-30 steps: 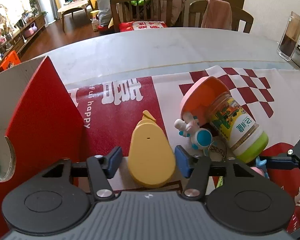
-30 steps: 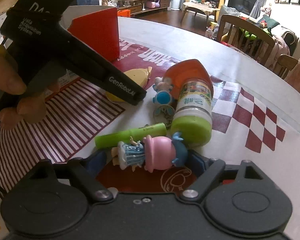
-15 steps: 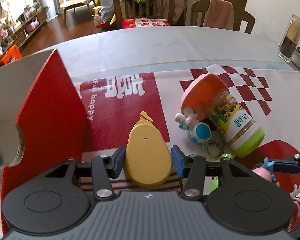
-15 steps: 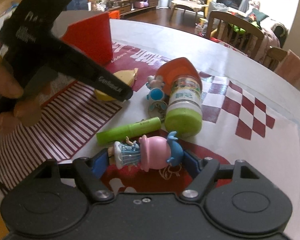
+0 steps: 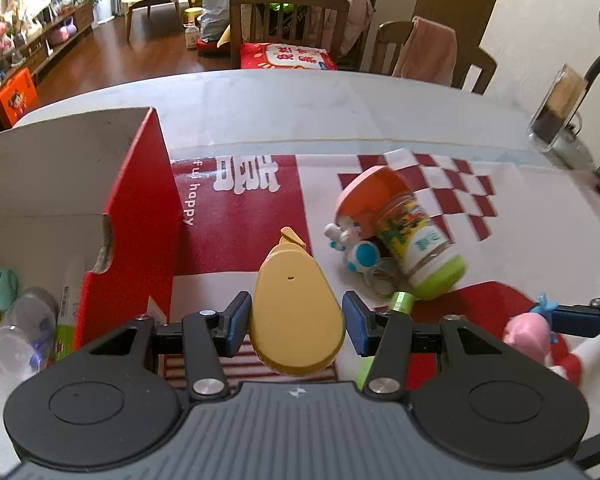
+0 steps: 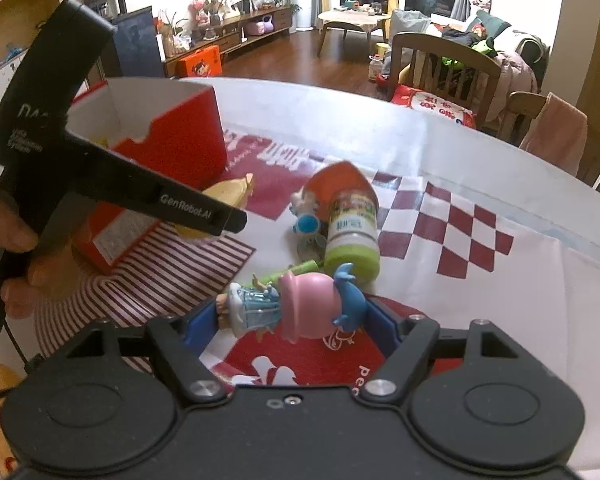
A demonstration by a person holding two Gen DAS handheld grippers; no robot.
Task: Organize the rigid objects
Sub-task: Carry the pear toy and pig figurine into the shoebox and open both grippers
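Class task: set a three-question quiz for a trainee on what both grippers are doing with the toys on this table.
1. True or false: the left gripper is shut on the yellow pear toy.
2. What does the right gripper hold? A) pink-hatted figurine B) green tube C) jar
3. Fill in: the red box lies to the pear toy's ____ in the left wrist view.

Key: 1 true; 2 A; 3 left.
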